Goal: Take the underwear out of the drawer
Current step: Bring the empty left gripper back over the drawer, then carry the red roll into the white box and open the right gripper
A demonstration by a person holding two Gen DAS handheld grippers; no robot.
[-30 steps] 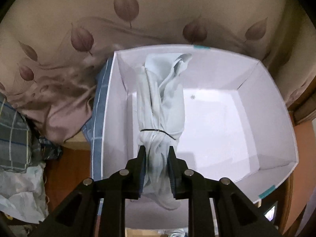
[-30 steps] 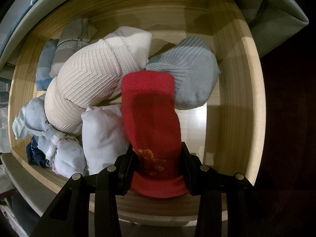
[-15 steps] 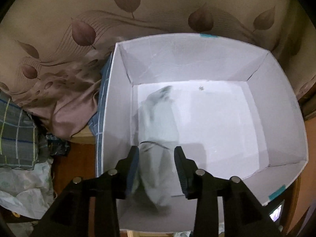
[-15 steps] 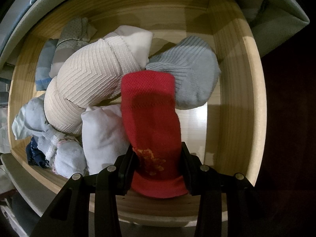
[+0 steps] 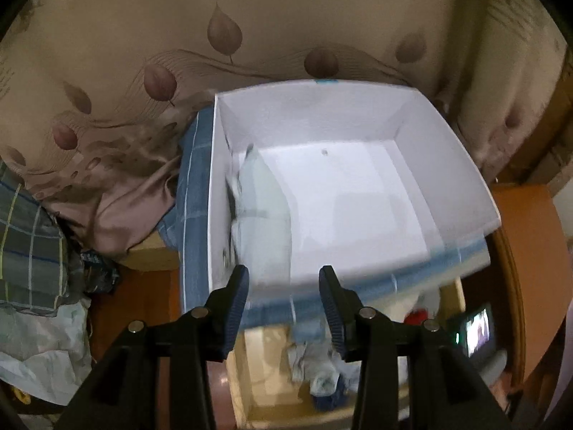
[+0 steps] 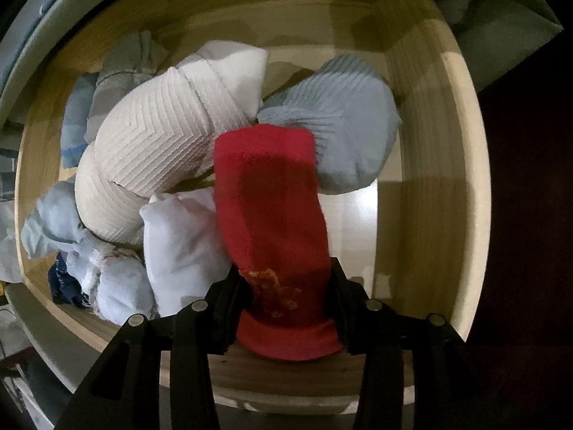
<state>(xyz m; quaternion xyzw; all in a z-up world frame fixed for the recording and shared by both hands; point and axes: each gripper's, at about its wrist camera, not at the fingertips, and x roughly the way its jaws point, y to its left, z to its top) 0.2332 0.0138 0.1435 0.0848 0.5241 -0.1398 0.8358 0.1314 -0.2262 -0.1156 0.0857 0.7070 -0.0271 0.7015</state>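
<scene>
Red rolled underwear (image 6: 275, 236) is being clamped upright in the right claw (image 6: 286, 304), its long axis running along the fingers, above the wooden drawer (image 6: 426, 186). The left claw (image 5: 283, 297) is being opened, nothing between its jaws, with the pale bundle (image 5: 261, 222) lying ahead in the white box (image 5: 358, 122).

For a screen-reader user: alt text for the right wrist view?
The right gripper has a red rolled garment between its opening jaws, above a wooden drawer holding cream, grey and white rolled garments.

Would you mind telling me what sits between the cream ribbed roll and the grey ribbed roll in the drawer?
In the right wrist view, the red roll's top end pokes between the cream ribbed roll and the grey ribbed roll.
</scene>
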